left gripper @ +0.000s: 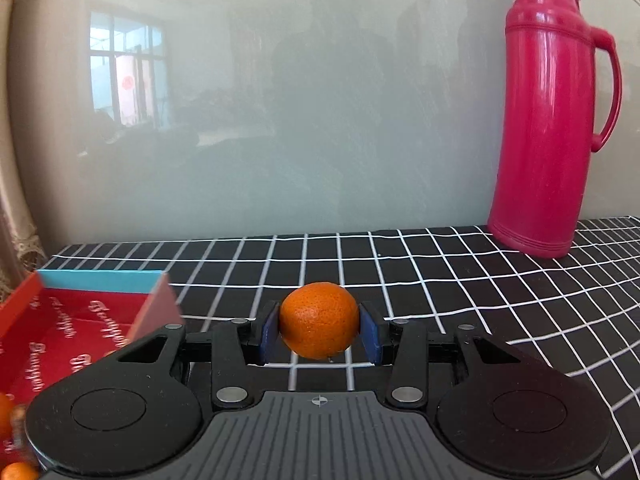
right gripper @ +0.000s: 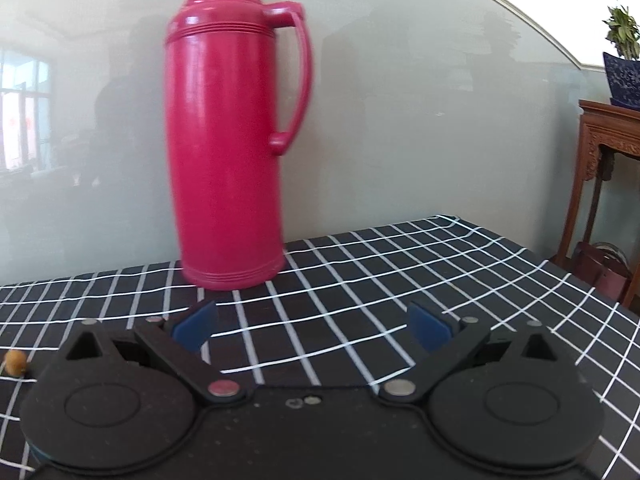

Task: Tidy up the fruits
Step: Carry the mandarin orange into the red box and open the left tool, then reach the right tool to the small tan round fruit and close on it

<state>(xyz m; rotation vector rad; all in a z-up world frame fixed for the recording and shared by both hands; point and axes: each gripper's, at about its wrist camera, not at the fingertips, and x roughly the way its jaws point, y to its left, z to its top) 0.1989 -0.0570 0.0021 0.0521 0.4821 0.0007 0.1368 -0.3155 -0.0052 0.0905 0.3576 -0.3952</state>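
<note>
With my left gripper (left gripper: 319, 330) clamped on the mandarin (left gripper: 319, 321), I judged a slip likely from its rounded skin. Right gripper (right gripper: 311, 326) stood released, empty.

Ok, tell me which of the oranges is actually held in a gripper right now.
The orange clamped between the left gripper's blue pads, lifted above the checked cloth. The other oranges sit loose at the lower left by the red box, untouched.

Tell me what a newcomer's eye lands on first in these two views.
The tall red thermos jug dominates, standing upright at the back of the black grid-patterned tablecloth against the pale wall. Next is the bright orange mandarin, clamped between the blue pads of the left gripper, with the red open box just to its left. The right gripper is open and empty.
</note>
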